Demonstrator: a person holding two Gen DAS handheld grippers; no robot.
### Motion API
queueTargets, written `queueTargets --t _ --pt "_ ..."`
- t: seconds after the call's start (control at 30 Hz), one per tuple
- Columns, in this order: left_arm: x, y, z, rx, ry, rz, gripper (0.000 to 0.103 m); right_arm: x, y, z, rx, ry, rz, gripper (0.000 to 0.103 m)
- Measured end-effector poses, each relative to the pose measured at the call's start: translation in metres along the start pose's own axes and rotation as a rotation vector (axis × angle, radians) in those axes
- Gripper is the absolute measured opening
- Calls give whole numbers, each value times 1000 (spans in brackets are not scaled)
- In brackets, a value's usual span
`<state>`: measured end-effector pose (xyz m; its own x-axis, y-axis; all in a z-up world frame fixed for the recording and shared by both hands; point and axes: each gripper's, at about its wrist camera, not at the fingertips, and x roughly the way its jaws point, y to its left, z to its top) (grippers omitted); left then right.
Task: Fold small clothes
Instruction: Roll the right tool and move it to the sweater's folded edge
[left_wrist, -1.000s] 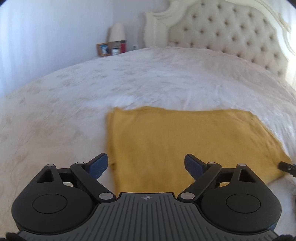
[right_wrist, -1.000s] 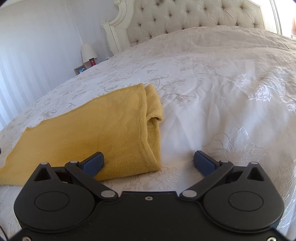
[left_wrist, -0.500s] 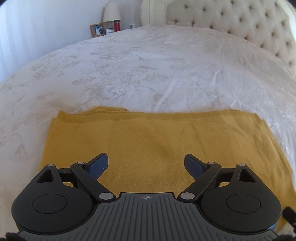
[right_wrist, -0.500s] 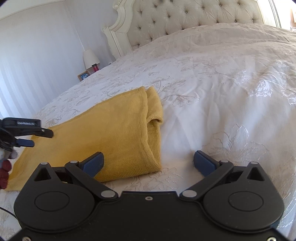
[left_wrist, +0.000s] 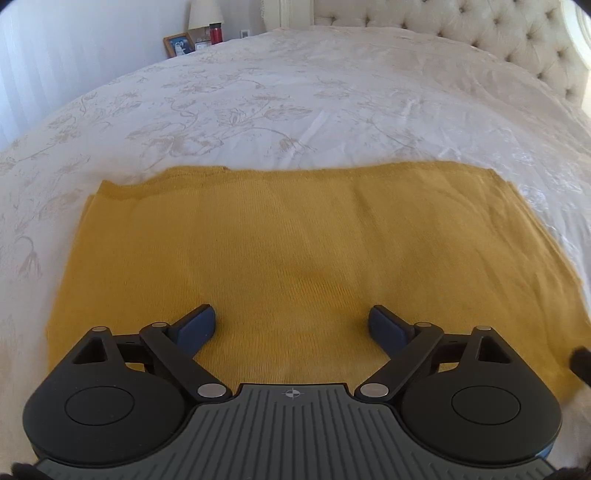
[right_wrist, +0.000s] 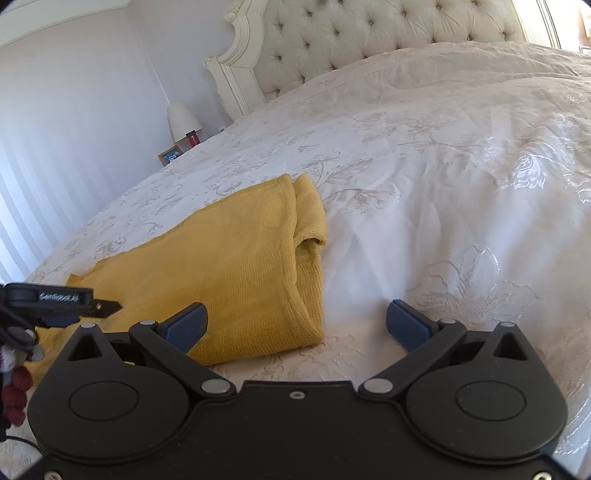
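- Left gripper (left_wrist: 291, 323) has swung from the sweater's (left_wrist: 295, 251) left edge to over its middle; jaws wide, holding nothing.
- Right gripper (right_wrist: 295, 321) unmoved, jaws wide and empty, straddling the near right corner.
- Sweater lies flat on the bed (left_wrist: 295, 103), already folded lengthwise.
- Judgement: the next fold hasn't been gripped yet.

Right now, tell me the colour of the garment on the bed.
Mustard yellow knit garment, plain, seen best from the left wrist.
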<state>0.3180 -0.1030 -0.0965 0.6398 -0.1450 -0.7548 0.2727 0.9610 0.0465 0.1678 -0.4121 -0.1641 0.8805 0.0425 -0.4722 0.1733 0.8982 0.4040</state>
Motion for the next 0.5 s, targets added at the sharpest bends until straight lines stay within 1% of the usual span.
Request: queueTargets --t 0.1,0.17,0.23,0.3,0.37,0.5 --pt "-5 -3 -10 25 22 -31 91 0 -1 1 10 4 9 103" --pt "-4 -4 -13 60 32 -40 91 0 -3 2 20 12 20 103" --pt "-1 -1 -14 64 49 -58 92 0 -6 7 31 32 41 103" --pt "2 4 -11 41 71 -81 92 4 -11 15 48 78 85 103" --pt "5 4 -9 40 88 -87 94 9 -18 25 94 124 141 103" --pt "9 1 -10 45 94 -86 98 28 -35 47 225 222 257 103"
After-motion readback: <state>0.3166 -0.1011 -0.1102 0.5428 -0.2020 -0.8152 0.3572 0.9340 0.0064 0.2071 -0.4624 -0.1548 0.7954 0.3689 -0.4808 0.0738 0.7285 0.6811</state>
